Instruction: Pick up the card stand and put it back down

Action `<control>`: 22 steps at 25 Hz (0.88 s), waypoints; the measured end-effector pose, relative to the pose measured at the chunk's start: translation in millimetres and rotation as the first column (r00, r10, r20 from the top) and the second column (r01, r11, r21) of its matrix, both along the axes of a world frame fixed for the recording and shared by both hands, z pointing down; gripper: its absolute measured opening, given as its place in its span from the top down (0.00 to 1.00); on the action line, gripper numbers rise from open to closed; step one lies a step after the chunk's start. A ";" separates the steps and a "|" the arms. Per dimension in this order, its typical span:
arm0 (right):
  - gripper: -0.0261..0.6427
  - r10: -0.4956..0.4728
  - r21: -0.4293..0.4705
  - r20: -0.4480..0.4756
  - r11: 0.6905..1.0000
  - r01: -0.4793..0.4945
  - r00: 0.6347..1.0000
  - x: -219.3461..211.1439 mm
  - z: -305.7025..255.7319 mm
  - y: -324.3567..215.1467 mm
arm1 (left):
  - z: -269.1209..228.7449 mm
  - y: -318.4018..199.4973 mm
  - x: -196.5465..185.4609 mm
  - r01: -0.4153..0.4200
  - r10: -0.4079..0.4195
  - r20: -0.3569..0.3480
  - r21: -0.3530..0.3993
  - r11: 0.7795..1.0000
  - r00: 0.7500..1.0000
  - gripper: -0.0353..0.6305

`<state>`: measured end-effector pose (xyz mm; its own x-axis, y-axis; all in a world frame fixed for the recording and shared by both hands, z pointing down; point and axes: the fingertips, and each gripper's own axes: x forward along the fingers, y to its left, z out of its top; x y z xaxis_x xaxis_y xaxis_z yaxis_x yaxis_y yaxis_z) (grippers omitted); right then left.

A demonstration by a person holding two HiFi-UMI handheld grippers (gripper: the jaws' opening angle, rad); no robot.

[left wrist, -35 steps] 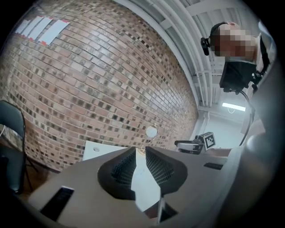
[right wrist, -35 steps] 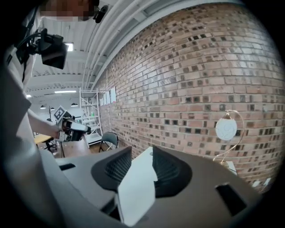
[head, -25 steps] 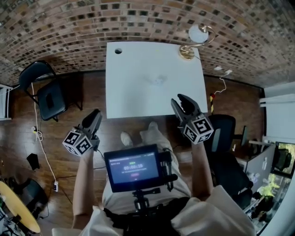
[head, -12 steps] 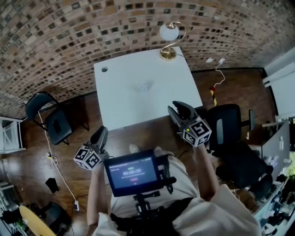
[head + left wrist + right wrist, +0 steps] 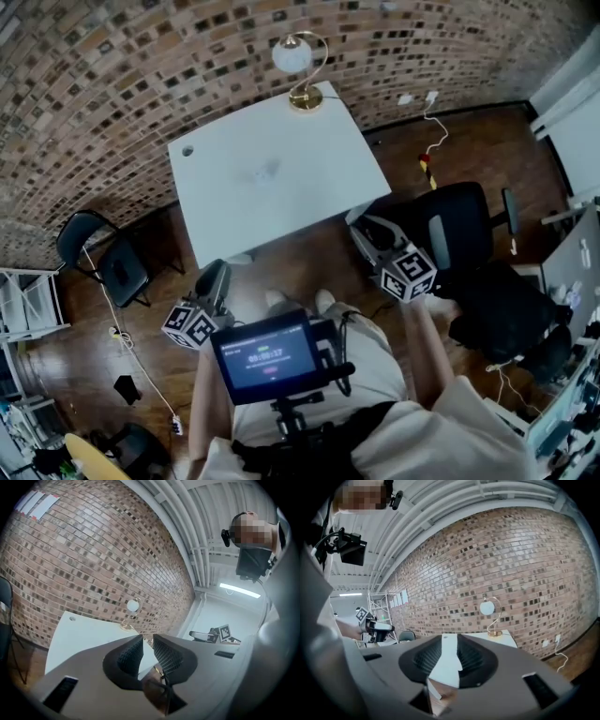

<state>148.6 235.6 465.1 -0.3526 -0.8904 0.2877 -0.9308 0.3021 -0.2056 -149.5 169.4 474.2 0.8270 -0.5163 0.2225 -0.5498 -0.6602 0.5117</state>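
Observation:
The card stand point(image 5: 265, 172) is a small pale object near the middle of the white table point(image 5: 319, 187), too small to make out in detail. Both grippers hang over the wooden floor, short of the table's near edge. My left gripper point(image 5: 215, 275) points toward the table with a narrow gap between its ribbed pads point(image 5: 129, 652) and nothing in it. My right gripper point(image 5: 367, 228) is near the table's right front corner; its jaws are closing on empty air, and the tabletop point(image 5: 451, 663) shows through the gap.
A brass lamp with a white globe point(image 5: 296, 62) stands at the table's far corner. A black folding chair point(image 5: 105, 263) is at the left, a black office chair point(image 5: 461, 223) at the right. A cable point(image 5: 427, 131) lies on the floor. A screen point(image 5: 266, 354) hangs at the person's chest.
The head view has swung, so the table now sits higher and turned. Both grippers stay off the table, a little farther back. The right jaws have narrowed.

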 end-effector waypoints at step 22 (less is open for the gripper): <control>0.79 -0.032 -0.033 0.080 0.999 0.035 0.996 -6.4 17.9 41.2 | 6.4 64.8 -15.3 0.086 -0.086 -0.008 -0.027 0.996 0.996 0.85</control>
<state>142.1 276.8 483.1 -0.4046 -0.8679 0.2880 -0.9008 0.3241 -0.2890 -164.8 234.1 480.6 0.7818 -0.5798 0.2294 -0.5992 -0.5968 0.5336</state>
